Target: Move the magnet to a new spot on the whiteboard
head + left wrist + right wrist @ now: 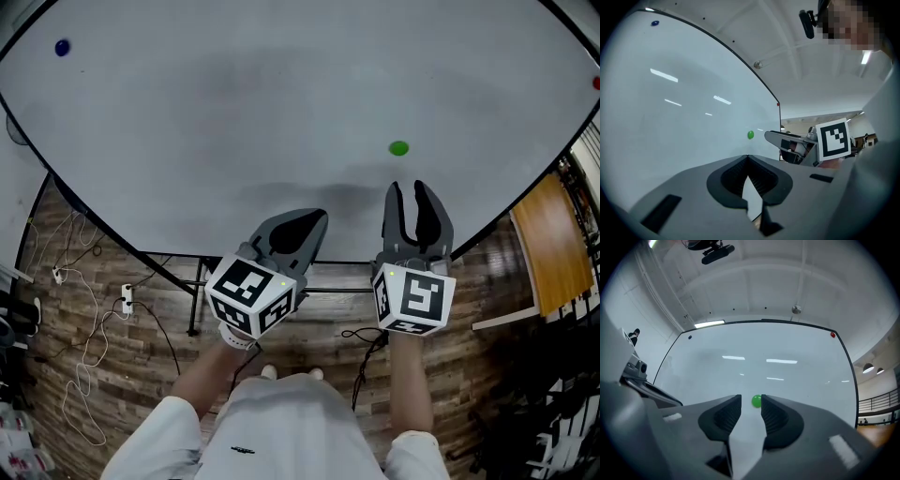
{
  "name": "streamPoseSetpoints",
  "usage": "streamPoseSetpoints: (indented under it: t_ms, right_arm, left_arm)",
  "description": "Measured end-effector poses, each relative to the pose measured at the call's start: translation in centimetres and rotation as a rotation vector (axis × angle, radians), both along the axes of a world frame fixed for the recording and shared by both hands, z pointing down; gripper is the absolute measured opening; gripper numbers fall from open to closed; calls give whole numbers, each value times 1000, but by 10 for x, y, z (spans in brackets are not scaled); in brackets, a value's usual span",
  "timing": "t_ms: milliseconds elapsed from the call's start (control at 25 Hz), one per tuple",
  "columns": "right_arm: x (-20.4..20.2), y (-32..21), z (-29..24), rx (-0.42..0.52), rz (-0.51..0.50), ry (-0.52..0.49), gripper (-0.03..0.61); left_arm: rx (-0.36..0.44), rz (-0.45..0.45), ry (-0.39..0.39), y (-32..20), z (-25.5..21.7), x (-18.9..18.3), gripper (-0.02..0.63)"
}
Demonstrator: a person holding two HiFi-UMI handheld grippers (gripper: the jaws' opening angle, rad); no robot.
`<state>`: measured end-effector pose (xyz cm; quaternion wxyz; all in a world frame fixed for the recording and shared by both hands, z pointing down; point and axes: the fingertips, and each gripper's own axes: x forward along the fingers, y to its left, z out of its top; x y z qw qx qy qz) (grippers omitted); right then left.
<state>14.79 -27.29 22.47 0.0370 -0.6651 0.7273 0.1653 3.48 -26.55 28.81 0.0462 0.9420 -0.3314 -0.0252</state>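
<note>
A small green magnet (399, 148) sticks to the large whiteboard (234, 122). My right gripper (406, 187) points at it from just below, open; the magnet lies a short way beyond the fingertips and nothing is between the jaws. In the right gripper view the green magnet (756, 401) shows just past the gap of the right gripper (751, 400), close to the right-hand jaw tip. My left gripper (317, 217) hangs lower left of the magnet, shut and empty. The left gripper view has the left gripper (747, 157) closed at its tips, with the green magnet (750, 135) farther off.
A blue magnet (63, 47) sits at the board's upper left and a red magnet (596, 82) at its far right edge. Below the board are its stand legs (192, 300), cables (89, 347) on the wooden floor, and a wooden table (553, 244) at right.
</note>
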Motion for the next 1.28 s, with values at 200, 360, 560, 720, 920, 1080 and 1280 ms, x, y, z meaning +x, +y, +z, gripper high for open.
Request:
streamPoseSetpoints:
  t_ms: [200, 360, 560, 720, 920, 1080, 1280]
  right_arm:
    - [2, -20, -6, -9, 20, 24, 128]
    - [3, -42, 0, -37, 35, 24, 127]
    - [10, -57, -1, -45, 74, 41, 135]
    - [11, -70, 1, -61, 86, 50, 136]
    - [13, -78, 3, -74, 101, 56, 137]
    - [14, -79, 2, -88, 117, 64, 133]
    - [14, -81, 2, -102, 106, 56, 132]
  left_arm:
    - [17, -23, 9, -9, -8, -3, 6]
    - [20, -38, 5, -22, -7, -6, 6]
    - [14, -52, 12, -27, -6, -7, 6]
    - [6, -55, 11, -32, -3, -7, 6]
    - [-5, -68, 15, -34, 0, -11, 6]
    - [-7, -70, 14, -34, 1, -13, 6]
    - [-7, -68, 10, -32, 2, -14, 6]
